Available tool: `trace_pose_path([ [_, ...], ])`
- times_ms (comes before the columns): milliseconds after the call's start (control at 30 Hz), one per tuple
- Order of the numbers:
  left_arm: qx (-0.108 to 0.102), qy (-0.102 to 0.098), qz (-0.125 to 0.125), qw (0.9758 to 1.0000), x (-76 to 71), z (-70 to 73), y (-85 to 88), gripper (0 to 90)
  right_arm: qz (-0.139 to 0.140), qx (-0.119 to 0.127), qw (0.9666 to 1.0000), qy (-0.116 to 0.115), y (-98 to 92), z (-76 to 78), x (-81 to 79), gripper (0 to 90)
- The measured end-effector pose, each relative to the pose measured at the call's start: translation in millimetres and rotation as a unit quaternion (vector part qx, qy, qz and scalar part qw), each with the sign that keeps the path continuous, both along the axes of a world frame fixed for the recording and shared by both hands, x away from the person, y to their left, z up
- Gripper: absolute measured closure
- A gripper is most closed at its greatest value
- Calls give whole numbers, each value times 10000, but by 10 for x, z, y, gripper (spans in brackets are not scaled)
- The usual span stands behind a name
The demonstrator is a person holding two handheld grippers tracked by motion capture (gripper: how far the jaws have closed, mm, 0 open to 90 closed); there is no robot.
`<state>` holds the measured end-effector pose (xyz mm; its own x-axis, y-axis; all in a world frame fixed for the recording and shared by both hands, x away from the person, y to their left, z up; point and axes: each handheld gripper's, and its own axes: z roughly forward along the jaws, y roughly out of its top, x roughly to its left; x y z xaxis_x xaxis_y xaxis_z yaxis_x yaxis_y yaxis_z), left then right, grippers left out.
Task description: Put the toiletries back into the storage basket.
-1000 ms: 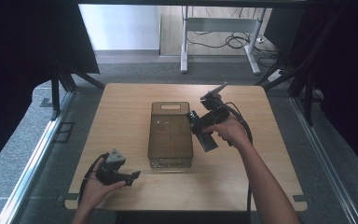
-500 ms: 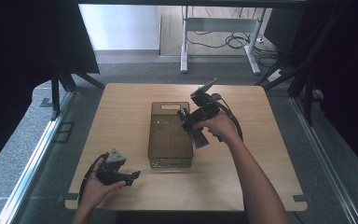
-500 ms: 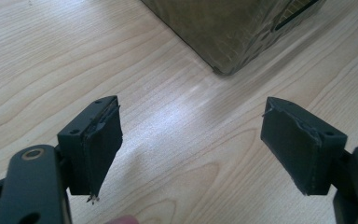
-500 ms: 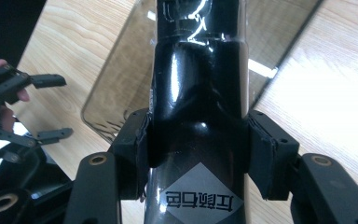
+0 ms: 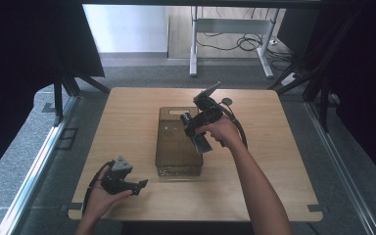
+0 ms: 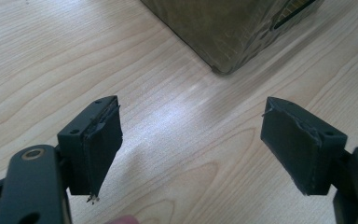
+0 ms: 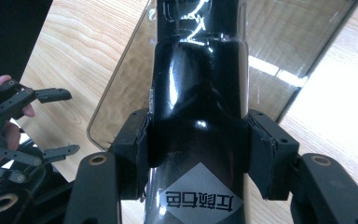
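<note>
Pale wood grain ran across the table (image 5: 284, 161), a square top on a grey floor. Nearest the person, at the front left corner, the left hand (image 5: 98, 198) rested on the wood with the left gripper (image 5: 139, 186) held low and pointing toward the middle of the table; in the left gripper view its two black pads (image 6: 98, 144) stood wide apart with bare wood between them and nothing gripped, and one corner of the smoky bin (image 6: 233, 32) showed just beyond them, apart from the pads. Farther in, at the table's centre, that translucent brown bin (image 5: 169, 152) sat upright with its long sides running away from the person. The right hand (image 5: 223, 132) hovered over the bin's right edge with the right gripper (image 5: 200, 144) tilted downward. In the right gripper view its pads (image 7: 265, 154) pressed on both sides of a glossy black bottle (image 7: 198, 102), which bore a grey diamond label (image 7: 200, 193) with dark characters; the jaws stood fairly wide, stopped by the bottle's body. The bottle hung above the bin's open top, over its right half, its far end pointing down into it; whether it touched the bin could not be told. Beyond the table's far edge stood a white desk frame (image 5: 193, 54) with cables (image 5: 245, 41) on the floor.
</note>
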<state>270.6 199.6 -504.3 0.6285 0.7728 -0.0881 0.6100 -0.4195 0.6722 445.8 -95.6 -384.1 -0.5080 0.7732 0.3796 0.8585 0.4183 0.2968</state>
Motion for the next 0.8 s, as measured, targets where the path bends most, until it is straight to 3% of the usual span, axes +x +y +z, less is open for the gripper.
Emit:
trace_pose_path([
  [800,18,15,-22,10000,1,-7,-8,209,-58,-35,9999,149,247,-169,99,461],
])
